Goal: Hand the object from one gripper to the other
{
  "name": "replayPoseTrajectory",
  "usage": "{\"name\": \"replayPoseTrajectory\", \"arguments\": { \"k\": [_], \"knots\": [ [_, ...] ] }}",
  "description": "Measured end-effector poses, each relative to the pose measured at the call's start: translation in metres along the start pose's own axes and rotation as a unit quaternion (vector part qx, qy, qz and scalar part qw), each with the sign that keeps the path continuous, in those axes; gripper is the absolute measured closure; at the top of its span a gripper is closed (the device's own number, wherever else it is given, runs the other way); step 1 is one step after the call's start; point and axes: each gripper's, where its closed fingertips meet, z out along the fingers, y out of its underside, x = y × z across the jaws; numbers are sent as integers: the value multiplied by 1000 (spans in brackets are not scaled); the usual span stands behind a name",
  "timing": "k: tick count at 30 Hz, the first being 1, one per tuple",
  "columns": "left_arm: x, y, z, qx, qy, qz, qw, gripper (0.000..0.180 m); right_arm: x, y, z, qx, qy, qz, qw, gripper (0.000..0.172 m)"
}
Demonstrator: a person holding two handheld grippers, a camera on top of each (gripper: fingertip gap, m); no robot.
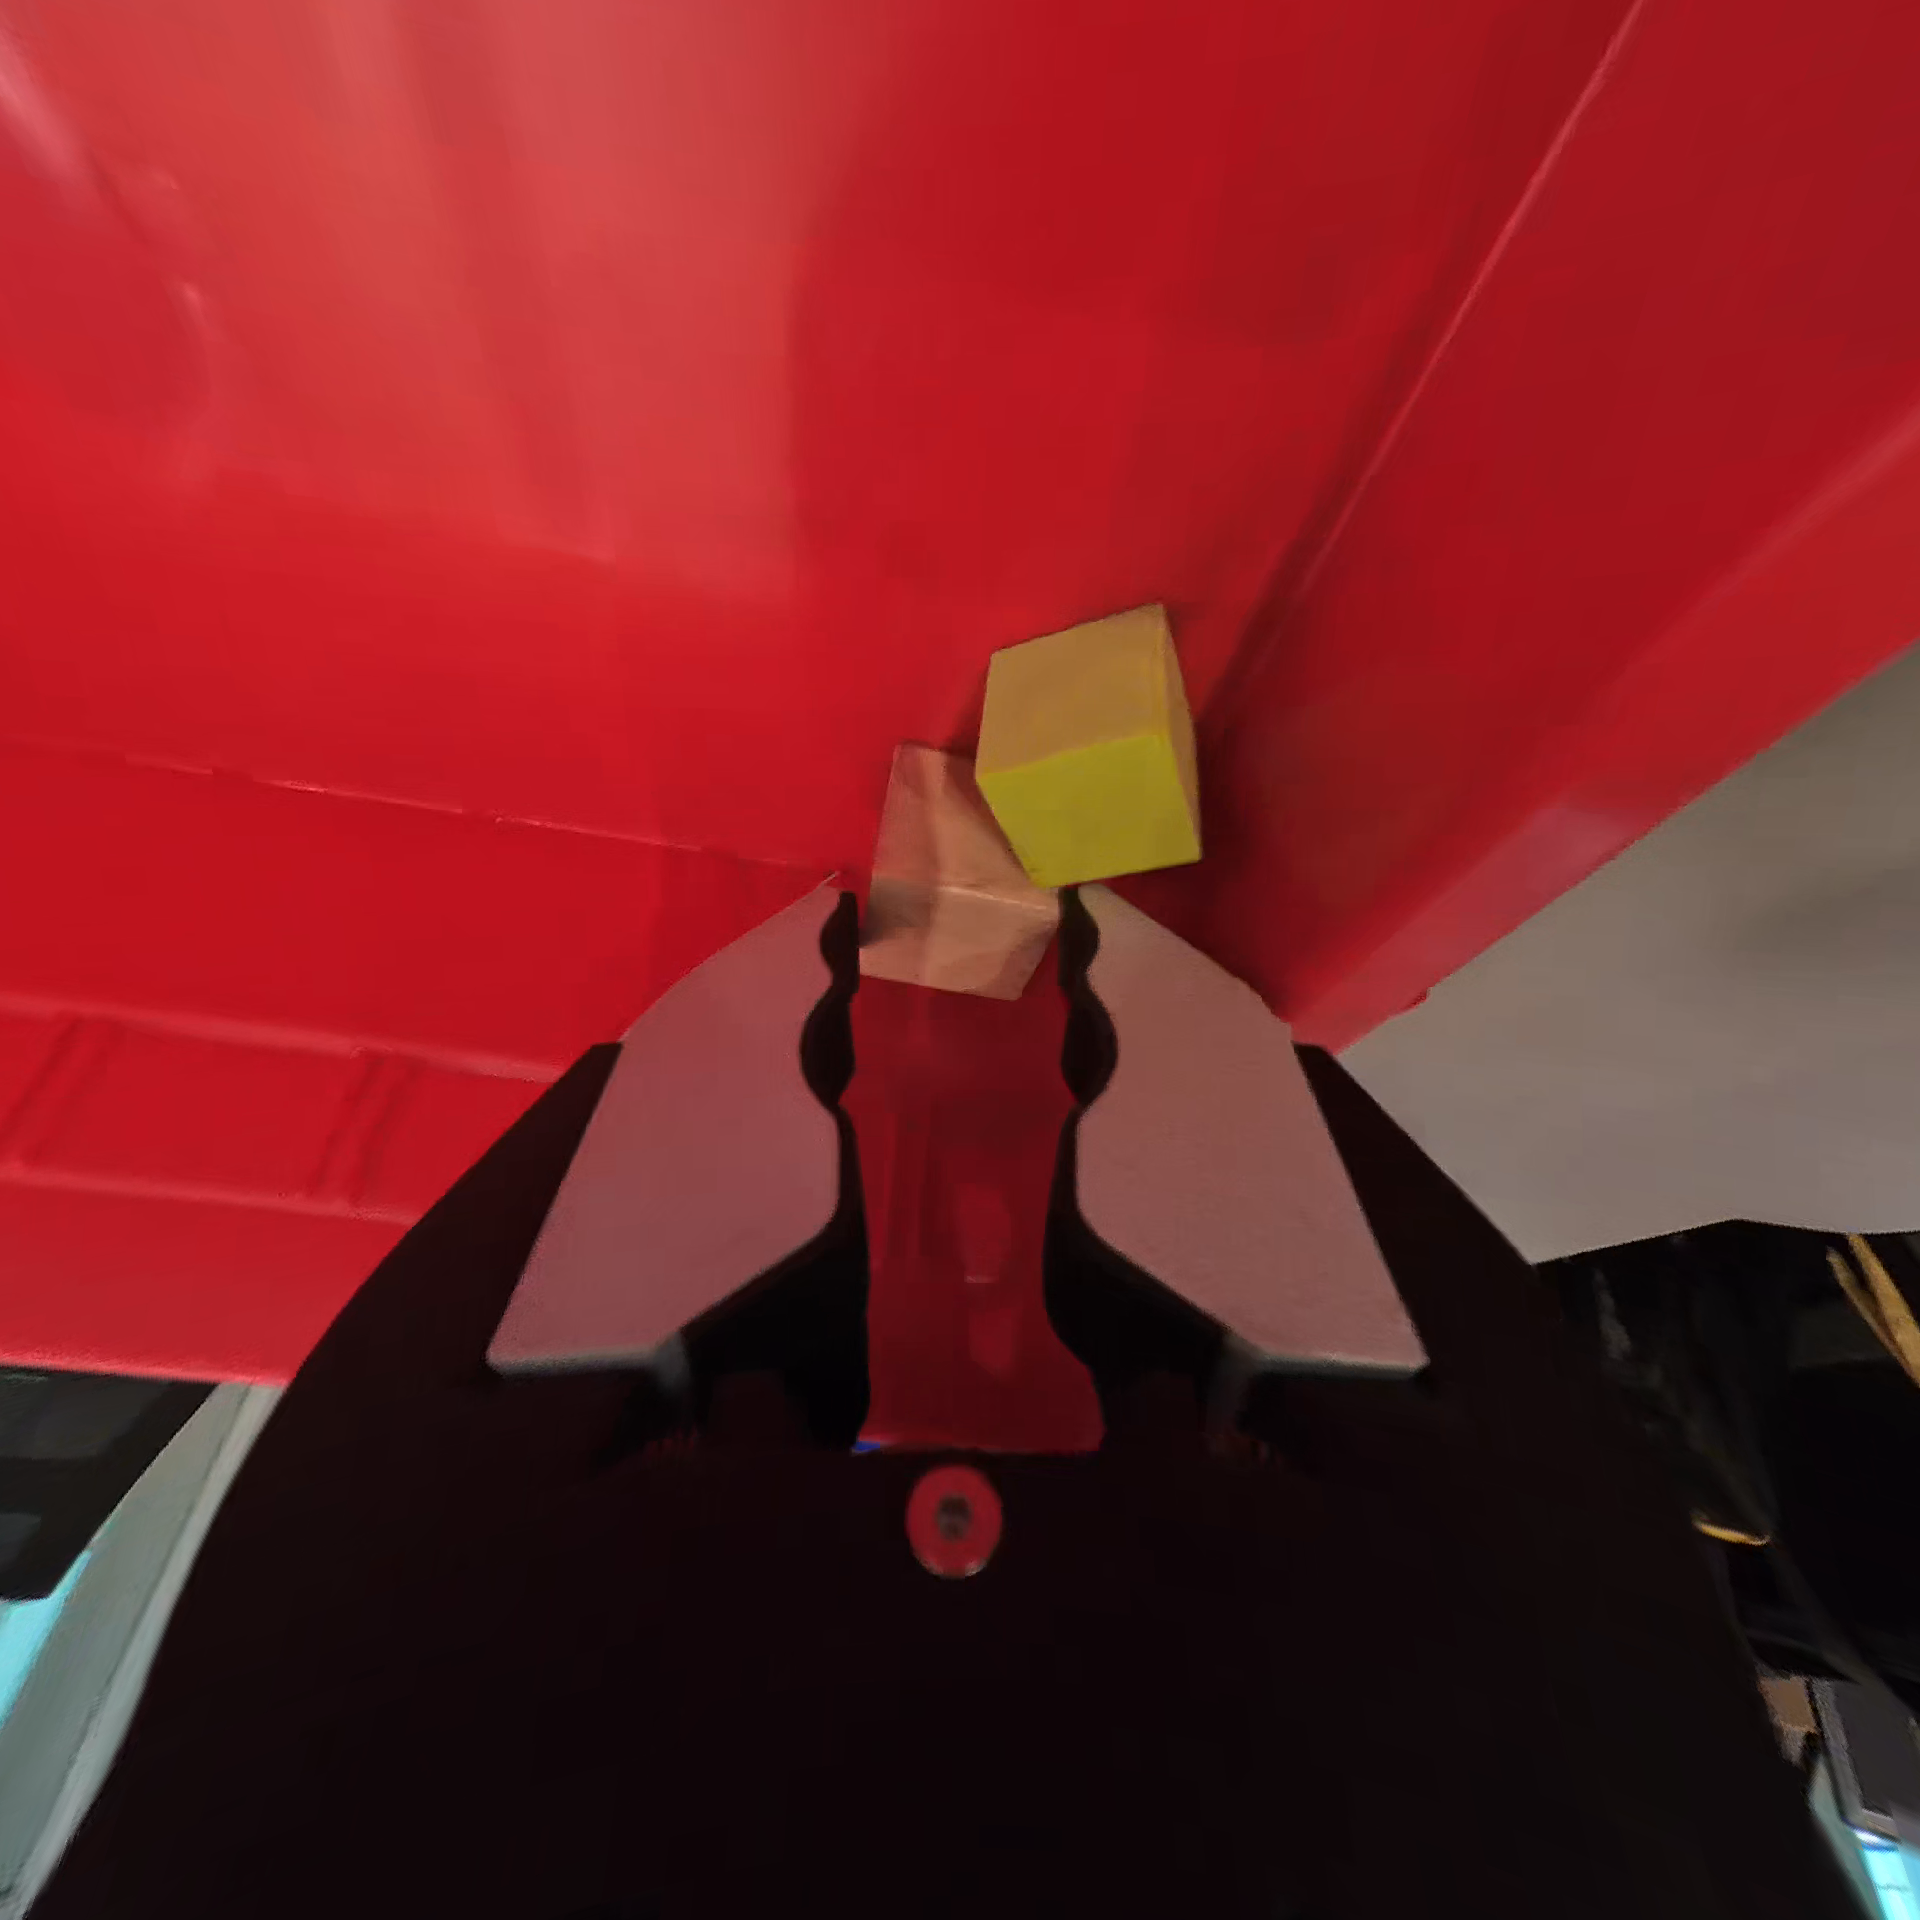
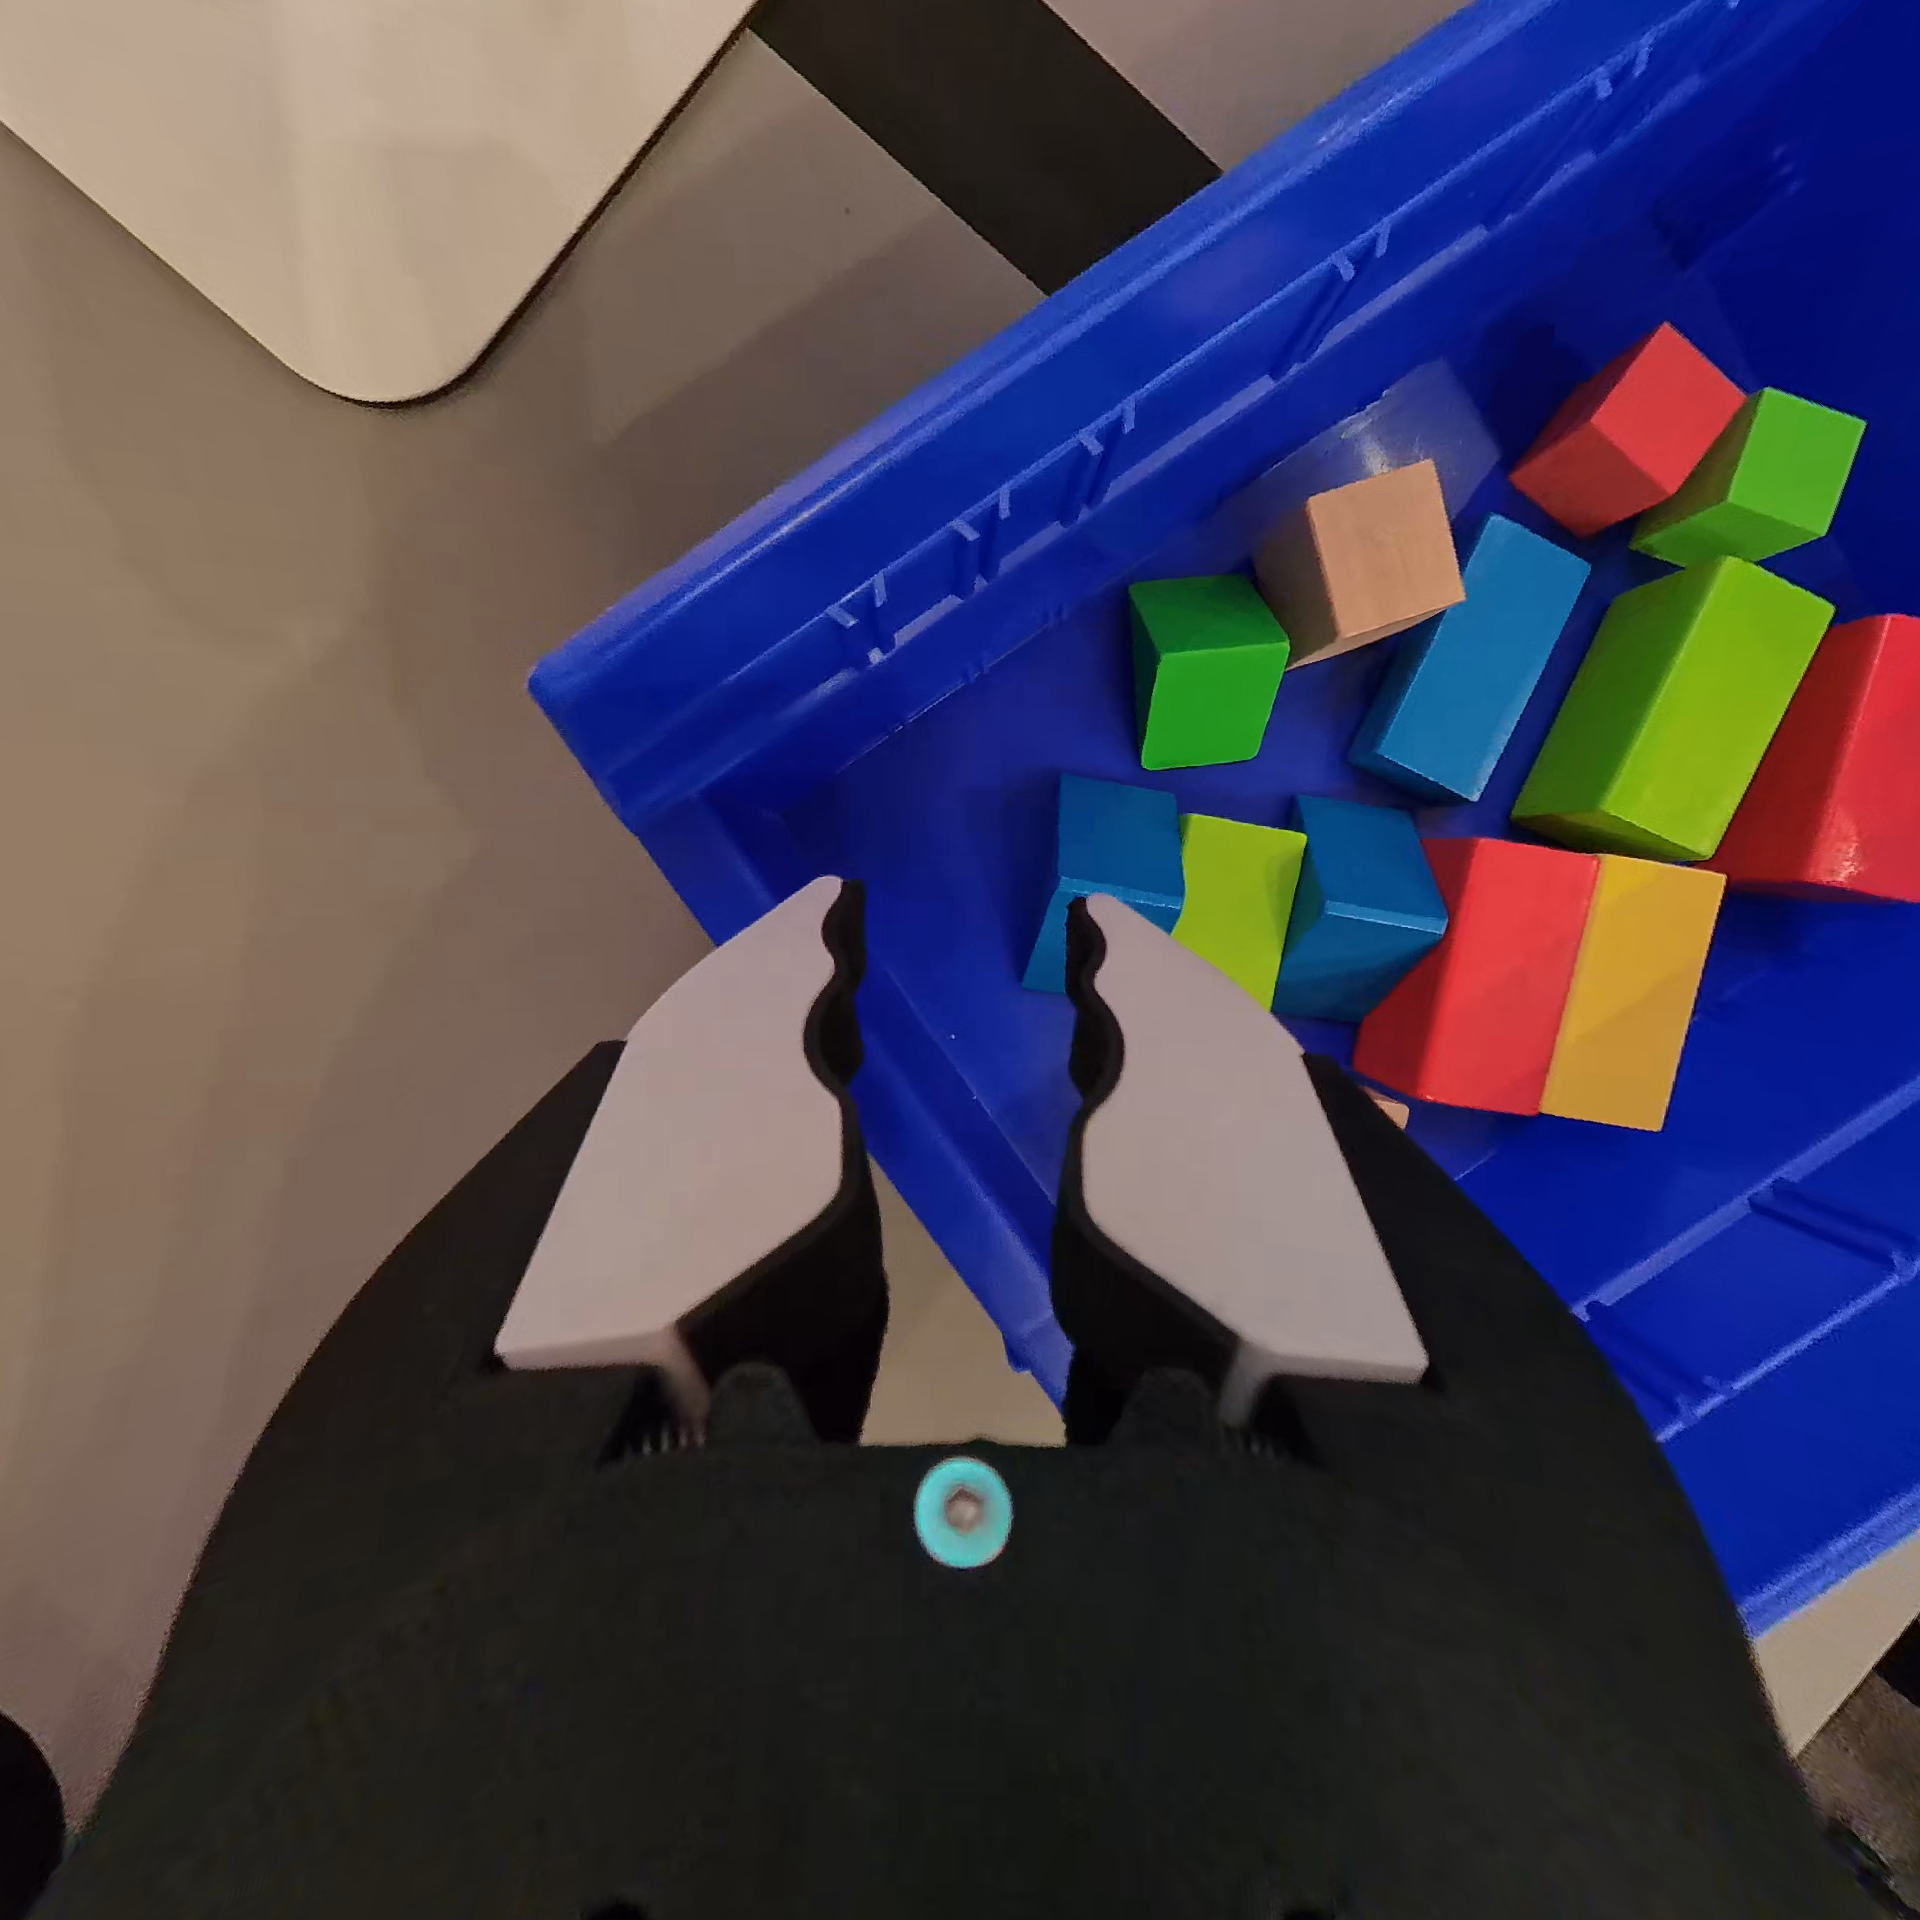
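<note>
In the left wrist view, my left gripper (image 1: 956,914) reaches into a red bin (image 1: 623,416). Its fingertips are closed on a plain wooden cube (image 1: 971,940) near the bin's corner, one pad against each side of it. A yellow cube (image 1: 1101,800) leans on the wooden cube just beyond the right fingertip. In the right wrist view, my right gripper (image 2: 961,914) is open and empty. It hovers over the near corner of a blue bin (image 2: 831,582). Neither gripper shows in the other's view.
The blue bin holds several coloured blocks, among them a green cube (image 2: 1205,675), a blue block (image 2: 1475,665), a red block (image 2: 1486,966) and a plain wooden cube (image 2: 1361,561). A grey table (image 2: 260,831) lies to the left, with a pale rounded board (image 2: 312,156) at the far left. Tip to tip, the grippers are about 70 cm apart.
</note>
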Motion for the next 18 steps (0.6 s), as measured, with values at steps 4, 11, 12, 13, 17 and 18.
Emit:
{"name": "replayPoseTrajectory", "arguments": {
  "k": [4, 11, 12, 13, 17, 18],
  "knots": [
    [-8, -1, 1, 8, -10, -31, 999, 145, -2, -5, -9, 19, 10, -6, 1000, 138],
    [-34, 1, -39, 132, -102, -132, 977, 145, -29, -45, -67, 111, 75, -76, 988, 138],
    [-35, -5, -57, 175, -122, -144, 966, 145, -46, -55, -79, 130, 81, -109, 982, 139],
    [-34, -13, -78, 219, -146, -147, 953, 146, -68, -66, -89, 149, 71, -135, 977, 140],
    [-4, -71, -183, 397, -250, -96, 878, 146, -190, -115, -113, 253, -97, -206, 940, 133],
    [8, -87, -208, 426, -282, -76, 857, 146, -220, -125, -116, 275, -153, -211, 926, 129]
  ]
}}
